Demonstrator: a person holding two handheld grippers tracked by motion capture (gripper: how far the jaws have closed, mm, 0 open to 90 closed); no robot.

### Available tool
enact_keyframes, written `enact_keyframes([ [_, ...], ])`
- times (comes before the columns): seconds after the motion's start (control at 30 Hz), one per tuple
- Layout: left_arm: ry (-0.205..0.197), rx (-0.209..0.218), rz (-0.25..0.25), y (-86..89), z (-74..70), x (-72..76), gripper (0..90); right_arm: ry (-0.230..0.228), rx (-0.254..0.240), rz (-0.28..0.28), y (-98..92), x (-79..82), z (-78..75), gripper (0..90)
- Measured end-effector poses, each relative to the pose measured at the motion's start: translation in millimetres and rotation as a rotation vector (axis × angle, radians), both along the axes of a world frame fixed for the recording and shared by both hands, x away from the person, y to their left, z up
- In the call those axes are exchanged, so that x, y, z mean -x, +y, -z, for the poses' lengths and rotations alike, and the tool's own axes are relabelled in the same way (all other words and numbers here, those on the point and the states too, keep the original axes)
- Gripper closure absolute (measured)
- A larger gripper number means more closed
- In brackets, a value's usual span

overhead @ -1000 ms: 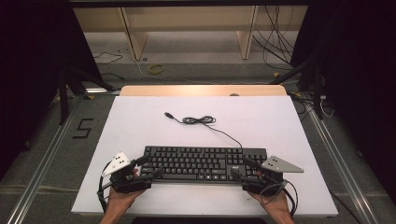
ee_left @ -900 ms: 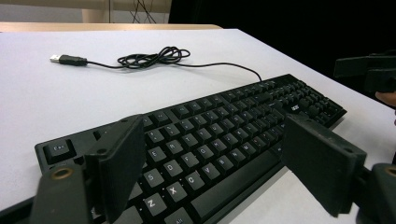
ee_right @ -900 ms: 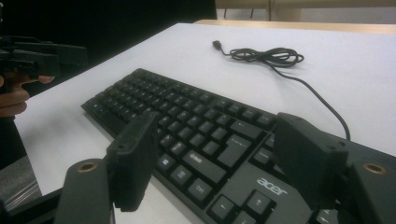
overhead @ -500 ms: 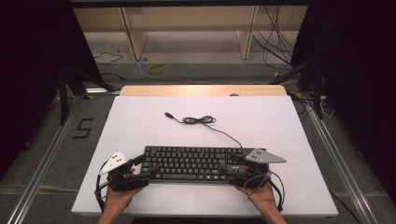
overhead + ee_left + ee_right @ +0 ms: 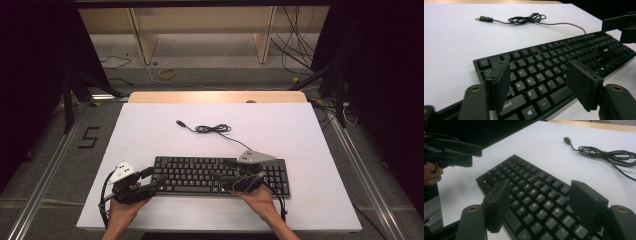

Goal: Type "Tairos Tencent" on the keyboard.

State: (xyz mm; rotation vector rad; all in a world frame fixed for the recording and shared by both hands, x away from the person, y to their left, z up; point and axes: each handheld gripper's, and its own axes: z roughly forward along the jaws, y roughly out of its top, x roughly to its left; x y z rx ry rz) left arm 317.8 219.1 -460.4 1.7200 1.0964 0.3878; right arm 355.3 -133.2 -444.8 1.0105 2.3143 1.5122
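Note:
A black keyboard lies flat near the front of the white table. Its thin cable runs back to a loose coil and a USB plug. My left gripper is at the keyboard's left front corner. Its jaws have just been closing but still stand apart, and the pads touch nothing. My right gripper hovers open over the keys right of the middle and points left. In the right gripper view the left gripper shows at the upper left.
The table's far half holds the cable coil and the plug. A wooden strip runs along the table's back edge. Behind it are shelf legs and loose cables on the floor. Metal rails run along both sides of the table.
My right gripper has moved left from the keyboard's right end to above its keys. The left hand has stayed at the left end, its jaws a little narrower.

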Motion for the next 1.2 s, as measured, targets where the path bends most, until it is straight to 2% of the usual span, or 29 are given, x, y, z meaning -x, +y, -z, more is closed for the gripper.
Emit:
enact_keyframes([
  [0.07, 0.013, -0.014, -0.007, 1.6, 0.8, -0.7, 42.2, 0.012, 0.013, -0.014, 9.1, -5.2, 0.9, 35.6],
  [0.23, 0.046, -0.042, -0.026, 4.3, 2.9, -2.5, 47.9, 0.025, 0.031, -0.030, 20.5, -11.2, 2.7, 37.4],
  [0.37, 0.060, -0.067, -0.022, 5.0, 3.8, -2.8, 55.9, 0.036, 0.051, -0.042, 33.7, -16.6, 5.6, 39.7],
  [0.47, 0.071, -0.081, -0.021, 4.3, 4.5, -2.8, 58.5, 0.039, 0.061, -0.050, 38.0, -18.1, 5.7, 41.4],
  [0.63, 0.100, -0.116, -0.015, 3.8, 7.1, -4.1, 67.9, 0.049, 0.076, -0.064, 47.7, -22.0, 6.8, 49.2],
  [0.83, 0.123, -0.157, -0.008, 3.0, 9.4, -5.3, 78.5, 0.065, 0.107, -0.079, 58.1, -26.9, 11.0, 62.7],
  [1.0, 0.140, -0.169, -0.003, 2.0, 11.6, -6.9, 86.3, 0.076, 0.131, -0.090, 68.5, -31.9, 14.1, 76.4],
  [1.03, 0.142, -0.171, -0.002, 2.1, 11.9, -7.1, 86.3, 0.076, 0.131, -0.090, 68.5, -31.9, 14.1, 76.4],
  [1.2, 0.152, -0.176, -0.004, 2.2, 13.6, -9.0, 88.9, 0.090, 0.150, -0.089, 79.8, -36.7, 17.5, 87.5],
])
